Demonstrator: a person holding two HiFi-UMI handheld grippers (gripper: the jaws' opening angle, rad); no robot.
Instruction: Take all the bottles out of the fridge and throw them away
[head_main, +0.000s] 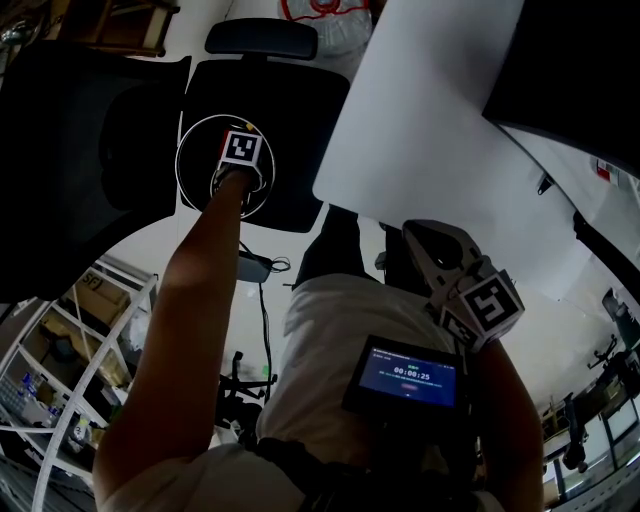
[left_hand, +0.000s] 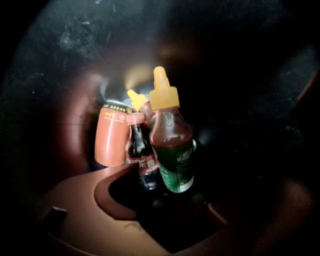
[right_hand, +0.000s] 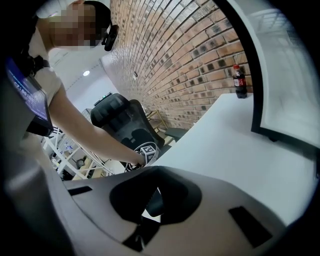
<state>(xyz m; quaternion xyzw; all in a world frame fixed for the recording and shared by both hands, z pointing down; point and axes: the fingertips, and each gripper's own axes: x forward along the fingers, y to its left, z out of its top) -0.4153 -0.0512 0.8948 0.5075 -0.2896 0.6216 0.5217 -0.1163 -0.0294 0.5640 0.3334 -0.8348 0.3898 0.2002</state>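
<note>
Dark bin (left_hand: 60, 75) interior: sauce bottle (left_hand: 170, 145), cola bottle (left_hand: 141, 155) inside. Left gripper (left_hand: 165, 215) spread, empty; right gripper (right_hand: 147, 225) pressed together. Bottles probably light, slick plastic; grab mid-body.

Sauce bottle (left_hand: 171, 142): yellow cap, green label. Cola bottle (left_hand: 141, 152): red label. Wall (right_hand: 185, 60): brown brick.
</note>
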